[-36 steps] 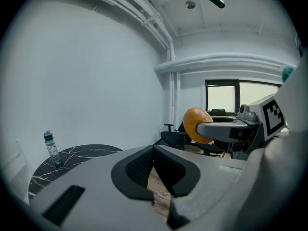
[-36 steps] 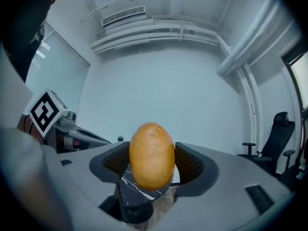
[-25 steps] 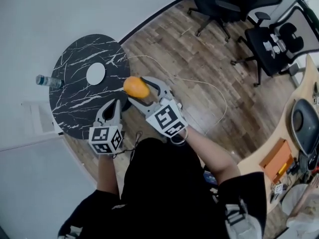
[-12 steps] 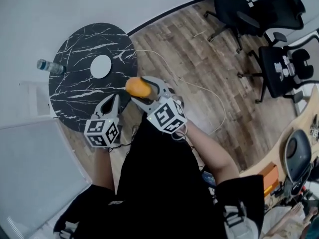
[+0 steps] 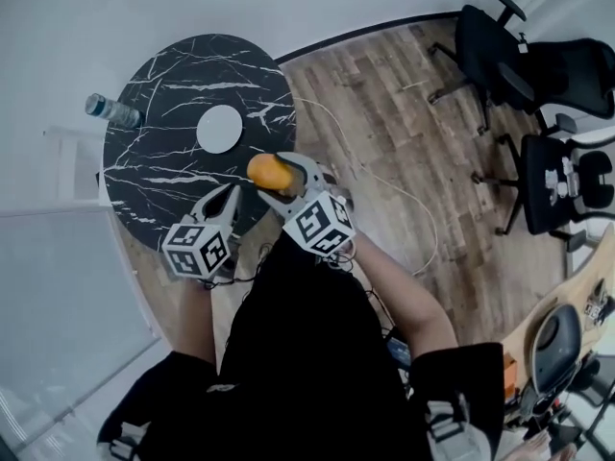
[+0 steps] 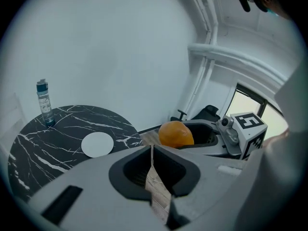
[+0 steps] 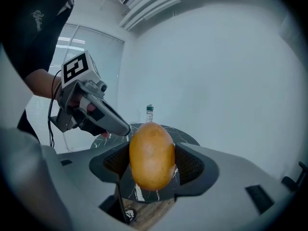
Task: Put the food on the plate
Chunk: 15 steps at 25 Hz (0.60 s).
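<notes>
Between the right gripper's (image 7: 153,171) clamped jaws sat one orange food (image 5: 268,171), seen over the table's (image 5: 163,80) four o'clock rim. One plate (image 5: 219,129) lay at its ten o'clock, apart. One bottle (image 5: 113,110) stood at the table's nine o'clock edge. One left gripper (image 5: 231,194), closed and empty, hid part of the near rim.
</notes>
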### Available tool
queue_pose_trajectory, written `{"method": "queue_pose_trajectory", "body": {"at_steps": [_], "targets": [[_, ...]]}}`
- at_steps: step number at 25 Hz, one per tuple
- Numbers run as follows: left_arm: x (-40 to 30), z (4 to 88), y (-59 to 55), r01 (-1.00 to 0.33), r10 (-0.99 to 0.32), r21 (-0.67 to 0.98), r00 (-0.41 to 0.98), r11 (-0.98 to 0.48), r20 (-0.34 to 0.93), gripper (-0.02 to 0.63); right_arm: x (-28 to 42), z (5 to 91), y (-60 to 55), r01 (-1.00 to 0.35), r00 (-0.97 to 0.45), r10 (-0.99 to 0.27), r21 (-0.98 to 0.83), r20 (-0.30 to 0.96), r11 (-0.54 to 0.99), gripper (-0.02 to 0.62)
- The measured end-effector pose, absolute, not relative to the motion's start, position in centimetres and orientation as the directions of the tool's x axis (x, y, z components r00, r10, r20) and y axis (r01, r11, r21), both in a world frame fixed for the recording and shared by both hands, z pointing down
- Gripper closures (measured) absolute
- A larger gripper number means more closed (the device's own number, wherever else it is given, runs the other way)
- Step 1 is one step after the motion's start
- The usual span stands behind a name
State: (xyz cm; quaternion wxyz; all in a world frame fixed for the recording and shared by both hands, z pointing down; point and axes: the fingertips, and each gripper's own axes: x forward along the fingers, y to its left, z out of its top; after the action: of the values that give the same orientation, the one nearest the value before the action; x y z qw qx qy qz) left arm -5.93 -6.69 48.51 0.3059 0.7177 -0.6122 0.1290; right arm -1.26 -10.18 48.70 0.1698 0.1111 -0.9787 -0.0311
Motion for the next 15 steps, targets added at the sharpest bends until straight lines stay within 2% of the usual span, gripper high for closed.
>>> {"method": "queue_pose_trajectory", "body": {"at_steps": [2, 5, 8, 15], "targets": [[-7.7, 48.8, -7.5, -0.945, -0.803, 0.325, 0.22, -0.035, 0.554, 0.591, -3.0, 49.6, -10.9, -0.201, -0.918, -0.217, 0.083, 0.331, 0.976, 0.311], [-9.0, 48.8, -8.7, -0.886, -0.807, 0.462, 0.296, -0.032, 0.511, 0.486, -5.5, 50.7, -11.6, -0.178, -0.921, -0.19, 0.068, 0.34, 0.982, 0.311], [-11.0, 48.9, -10.1, -0.826, -0.82, 0.564, 0.33, -0.011, 0.467, 0.429, -8.2, 51.5, -12.2, -0.139, -0.927, -0.147, 0.048, 0.345, 0.989, 0.311], [-15.4, 50.5, -12.2, -0.726, -0.84, 0.687, 0.351, 0.035, 0.414, 0.35, -14.0, 52.8, -12.5, -0.033, -0.93, -0.034, 0.01, 0.365, 0.999, 0.311]]}}
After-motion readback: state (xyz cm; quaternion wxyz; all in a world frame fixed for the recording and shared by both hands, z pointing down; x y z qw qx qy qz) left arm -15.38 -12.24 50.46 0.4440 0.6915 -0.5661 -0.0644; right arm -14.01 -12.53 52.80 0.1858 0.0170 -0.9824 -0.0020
